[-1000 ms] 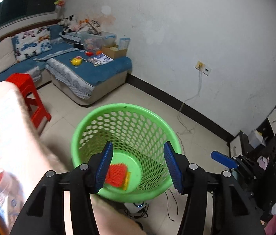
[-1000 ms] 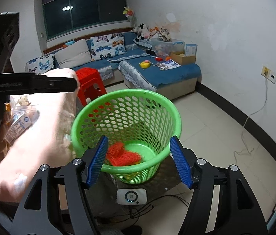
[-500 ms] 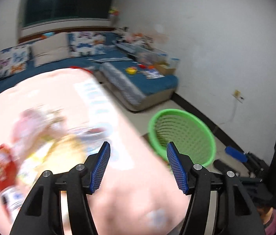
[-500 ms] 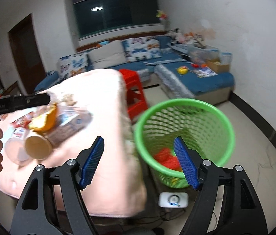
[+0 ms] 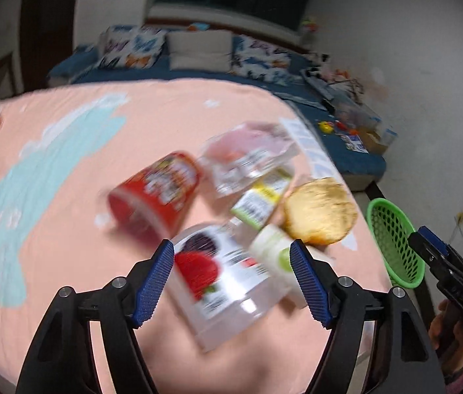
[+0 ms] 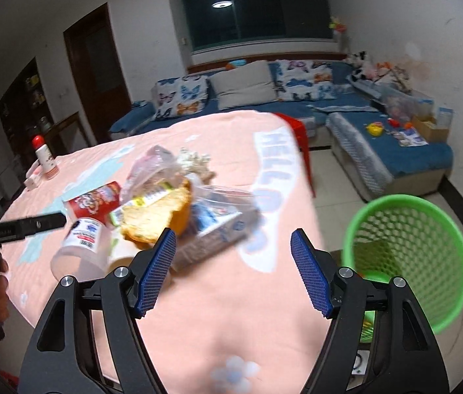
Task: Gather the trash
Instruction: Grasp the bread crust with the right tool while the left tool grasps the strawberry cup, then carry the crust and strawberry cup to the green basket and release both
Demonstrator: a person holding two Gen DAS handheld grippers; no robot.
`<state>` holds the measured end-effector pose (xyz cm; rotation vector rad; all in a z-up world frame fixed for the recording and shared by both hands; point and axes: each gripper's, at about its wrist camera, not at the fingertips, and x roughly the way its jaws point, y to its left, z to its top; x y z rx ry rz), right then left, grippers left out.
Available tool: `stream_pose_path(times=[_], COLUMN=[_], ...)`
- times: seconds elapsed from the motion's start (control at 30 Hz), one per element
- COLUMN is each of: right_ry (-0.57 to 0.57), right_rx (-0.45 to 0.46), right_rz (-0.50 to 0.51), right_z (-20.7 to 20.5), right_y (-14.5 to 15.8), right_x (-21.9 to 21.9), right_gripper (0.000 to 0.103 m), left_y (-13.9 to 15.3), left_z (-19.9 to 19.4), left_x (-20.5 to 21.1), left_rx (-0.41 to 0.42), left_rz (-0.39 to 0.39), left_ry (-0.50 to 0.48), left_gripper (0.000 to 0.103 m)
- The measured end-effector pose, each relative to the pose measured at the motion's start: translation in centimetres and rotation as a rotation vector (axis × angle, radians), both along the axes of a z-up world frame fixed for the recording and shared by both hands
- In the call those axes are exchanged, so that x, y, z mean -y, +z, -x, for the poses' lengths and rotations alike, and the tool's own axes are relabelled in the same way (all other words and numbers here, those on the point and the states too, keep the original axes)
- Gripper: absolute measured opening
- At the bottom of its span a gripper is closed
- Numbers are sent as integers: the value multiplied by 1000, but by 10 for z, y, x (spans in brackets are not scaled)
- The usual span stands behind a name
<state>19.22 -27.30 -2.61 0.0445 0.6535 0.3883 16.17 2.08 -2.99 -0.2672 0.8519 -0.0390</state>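
Observation:
A pile of trash lies on the pink-clothed table [image 5: 67, 170]: a clear plastic cup with a strawberry label [image 5: 221, 272], a red snack cup [image 5: 156, 193], clear wrappers [image 5: 247, 154] and an orange bowl [image 5: 320, 210]. My left gripper [image 5: 231, 279] is open just above the strawberry cup. My right gripper [image 6: 233, 269] is open and empty over the table edge, near the orange bowl [image 6: 156, 216] and a clear bag [image 6: 218, 220]. The green basket [image 6: 408, 259] stands on the floor to the right, also in the left wrist view [image 5: 395, 243].
A red-capped white bottle [image 6: 46, 161] stands at the far left of the table. A red stool [image 6: 297, 131] is behind the table. A blue sofa [image 6: 297, 98] lines the back wall.
Both grippers have swung left from above the green basket to the table and its trash pile. Both stay open and empty.

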Motion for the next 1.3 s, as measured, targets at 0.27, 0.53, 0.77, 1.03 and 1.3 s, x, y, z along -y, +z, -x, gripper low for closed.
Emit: stream_pose_path(times=[0.27,0.53,0.77,1.03,1.3], right_ry=[51,50,51,52,57], right_rx=[-88,-177,-226,-236,-223], right_rz=[-68,-80,-97,-107,-113], right_z=[-35,-66,-77,-82,-78], right_y=[-15,-35,-47,-50,-49], right_x=[-34,-57,-58,-62,-63], right_gripper=[61,49,46,36,21], left_y=[-29,-46,-58,-75,-69], left_z=[0,-9,-16,-29,-29], left_x=[-30,-30,-29,-32,-16], left_rx=[-124,-200,-254,-321,-291], left_rz=[159,259,352,442,387], left_ry=[49,71,98,158,128], left_gripper=[77,84,88,88,82])
